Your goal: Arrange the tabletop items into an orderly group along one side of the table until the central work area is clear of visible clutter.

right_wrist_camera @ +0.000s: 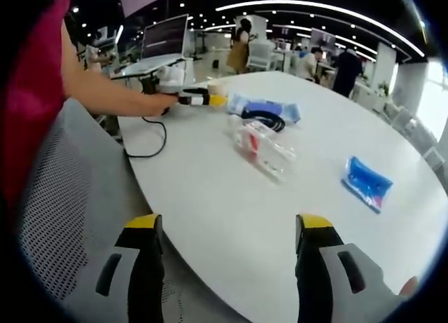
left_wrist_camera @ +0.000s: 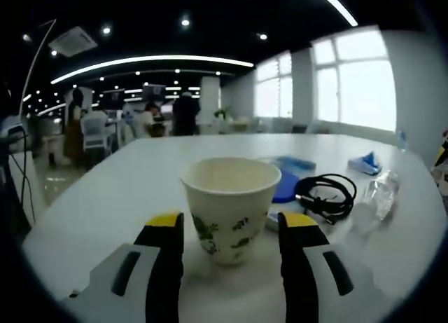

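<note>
In the left gripper view the left gripper (left_wrist_camera: 231,232) stands wide around the paper cup (left_wrist_camera: 231,204) without gripping it, near the table (left_wrist_camera: 119,190) edge; a hard squeeze could crush or tip it toward the black cable (left_wrist_camera: 327,195). In the right gripper view the right gripper (right_wrist_camera: 227,239) hangs wide and empty over the near table edge, well apart from the clear packet (right_wrist_camera: 264,146) and blue packet (right_wrist_camera: 364,183), which a careless sweep could knock off.

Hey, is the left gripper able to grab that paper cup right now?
Probably yes. The left gripper has its jaws open on either side of the paper cup, which stands upright on the table. Nothing sits between the jaws and the cup.
</note>
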